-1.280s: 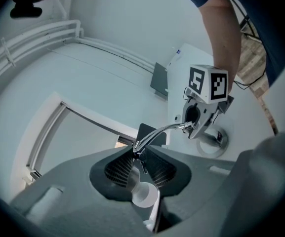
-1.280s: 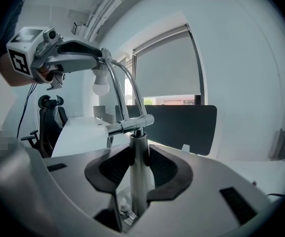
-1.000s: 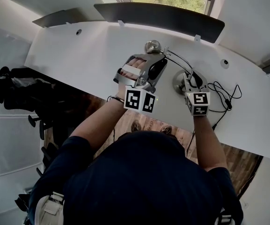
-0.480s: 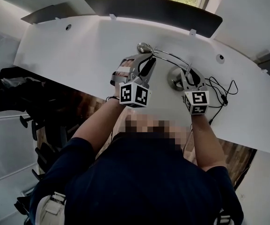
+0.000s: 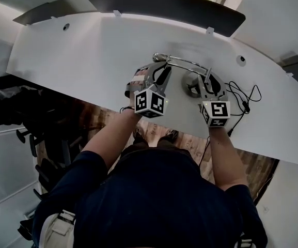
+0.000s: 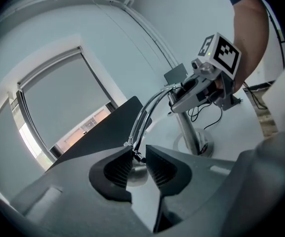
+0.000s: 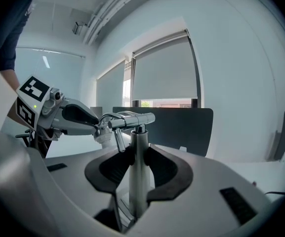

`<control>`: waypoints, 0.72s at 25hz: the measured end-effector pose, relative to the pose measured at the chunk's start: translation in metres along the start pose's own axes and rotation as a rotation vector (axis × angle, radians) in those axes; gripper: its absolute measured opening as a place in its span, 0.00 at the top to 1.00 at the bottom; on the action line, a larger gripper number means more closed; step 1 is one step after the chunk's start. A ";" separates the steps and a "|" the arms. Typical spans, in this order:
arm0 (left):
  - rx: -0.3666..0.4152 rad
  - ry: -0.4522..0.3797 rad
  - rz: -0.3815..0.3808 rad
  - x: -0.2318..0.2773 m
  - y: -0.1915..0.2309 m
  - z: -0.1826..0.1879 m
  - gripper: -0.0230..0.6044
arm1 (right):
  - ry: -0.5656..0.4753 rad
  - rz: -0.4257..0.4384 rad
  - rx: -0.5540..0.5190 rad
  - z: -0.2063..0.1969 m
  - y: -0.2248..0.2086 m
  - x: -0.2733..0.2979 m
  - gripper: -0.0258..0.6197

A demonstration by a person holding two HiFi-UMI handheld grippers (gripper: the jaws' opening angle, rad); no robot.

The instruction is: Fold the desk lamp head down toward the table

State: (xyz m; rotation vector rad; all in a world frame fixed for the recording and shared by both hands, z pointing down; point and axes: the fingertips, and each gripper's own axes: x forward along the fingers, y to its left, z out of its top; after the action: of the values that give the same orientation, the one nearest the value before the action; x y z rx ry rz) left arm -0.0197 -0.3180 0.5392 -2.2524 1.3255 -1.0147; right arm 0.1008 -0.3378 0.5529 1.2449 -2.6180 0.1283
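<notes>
A chrome desk lamp stands on the white desk (image 5: 87, 50): round base (image 5: 191, 85), upright post (image 7: 141, 152), thin double arm (image 5: 185, 62) lying nearly level, and small silver head (image 5: 159, 57) low over the desk. My left gripper (image 5: 160, 68) has the neck just behind the head (image 6: 138, 176) between its pads. Its jaws are opening, and the neck joint still fills the gap at the tips. My right gripper (image 5: 208, 82) is shut on the post just above the base, seen close up in the right gripper view (image 7: 137, 169).
A black cable (image 5: 241, 99) loops on the desk right of the base. A dark partition panel (image 5: 164, 4) runs along the desk's far edge, with a window behind. The near desk edge passes under both forearms.
My left gripper has sunk toward the desk with the lamp head and rolled. The lamp arm has come down to nearly level. The right gripper has stayed on the post.
</notes>
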 end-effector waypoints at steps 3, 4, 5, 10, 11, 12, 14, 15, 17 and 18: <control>-0.033 0.003 -0.023 0.008 -0.009 -0.007 0.83 | 0.004 -0.004 0.000 -0.001 0.000 0.001 0.77; -0.043 0.004 -0.031 0.011 -0.012 -0.009 0.83 | 0.006 -0.006 -0.001 -0.001 0.000 0.001 0.77; -0.053 0.005 -0.037 0.014 -0.015 -0.011 0.83 | 0.008 -0.008 0.000 -0.001 0.000 0.001 0.77; -0.091 0.009 -0.074 0.024 -0.030 -0.017 0.83 | 0.020 -0.011 -0.001 -0.001 0.000 0.002 0.77; -0.098 0.012 -0.082 0.026 -0.033 -0.018 0.82 | 0.021 -0.010 -0.002 -0.001 0.000 0.002 0.77; -0.104 0.015 -0.089 0.029 -0.037 -0.019 0.82 | 0.022 -0.011 -0.002 -0.001 0.000 0.002 0.77; -0.113 0.023 -0.100 0.033 -0.043 -0.020 0.82 | 0.025 -0.014 -0.001 -0.001 -0.001 0.002 0.77; -0.118 0.026 -0.105 0.034 -0.045 -0.020 0.82 | 0.025 -0.016 -0.001 -0.001 -0.001 0.002 0.77; -0.128 0.032 -0.117 0.036 -0.049 -0.020 0.82 | 0.026 -0.015 -0.004 -0.001 -0.001 0.002 0.77; -0.134 0.032 -0.121 0.038 -0.051 -0.020 0.82 | 0.026 -0.013 -0.006 -0.001 -0.001 0.003 0.77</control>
State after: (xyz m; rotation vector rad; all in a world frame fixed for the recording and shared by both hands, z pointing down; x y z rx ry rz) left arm 0.0085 -0.3231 0.5990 -2.4516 1.3198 -1.0341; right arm 0.0999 -0.3403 0.5550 1.2489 -2.5861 0.1329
